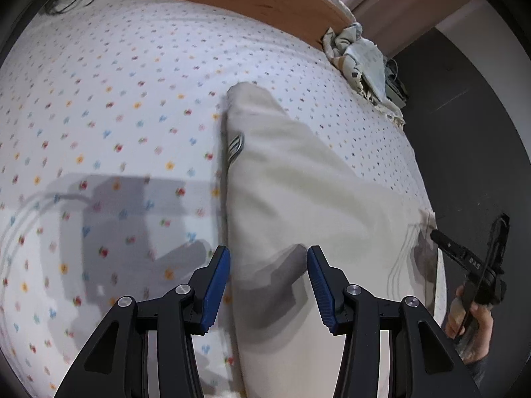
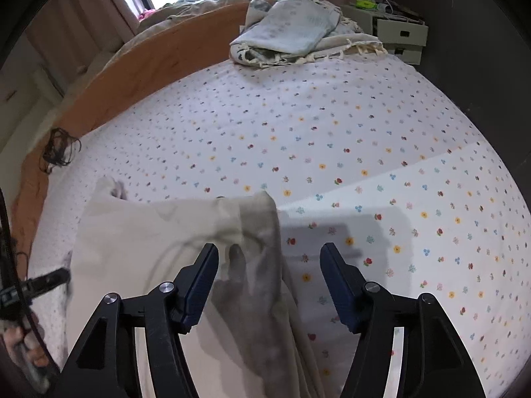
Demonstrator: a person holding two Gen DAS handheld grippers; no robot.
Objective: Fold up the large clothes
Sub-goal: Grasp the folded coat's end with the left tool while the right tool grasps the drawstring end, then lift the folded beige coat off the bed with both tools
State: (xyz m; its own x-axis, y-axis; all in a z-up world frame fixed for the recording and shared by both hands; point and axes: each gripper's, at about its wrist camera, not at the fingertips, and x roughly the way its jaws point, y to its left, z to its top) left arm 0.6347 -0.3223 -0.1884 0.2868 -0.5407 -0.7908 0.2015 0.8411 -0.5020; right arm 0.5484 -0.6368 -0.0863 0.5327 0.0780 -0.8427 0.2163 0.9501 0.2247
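A cream garment (image 1: pixel 298 182) lies folded into a long strip on the flower-dotted bed sheet (image 1: pixel 116 99), with a small grey striped mark (image 1: pixel 236 147) near its left edge. My left gripper (image 1: pixel 268 262) hovers open over the strip's near end, its blue pads clear of the cloth. In the right wrist view the garment (image 2: pixel 149 232) spreads to the lower left, one corner (image 2: pixel 262 205) reaching up between the jaws. My right gripper (image 2: pixel 268 258) stands open above that corner, pads off the fabric. A hand (image 1: pixel 471 328) holds the right gripper's fingers (image 1: pixel 454 248) at the garment's far end.
A wooden bed board (image 2: pixel 149 63) runs along the far side. A crumpled pale blanket (image 2: pixel 298 30) sits at the bed's far corner, white drawers (image 2: pixel 401 33) behind it. A tangle of dark cord (image 2: pixel 59 149) lies near the board. Dark floor (image 1: pixel 464 132) borders the mattress edge.
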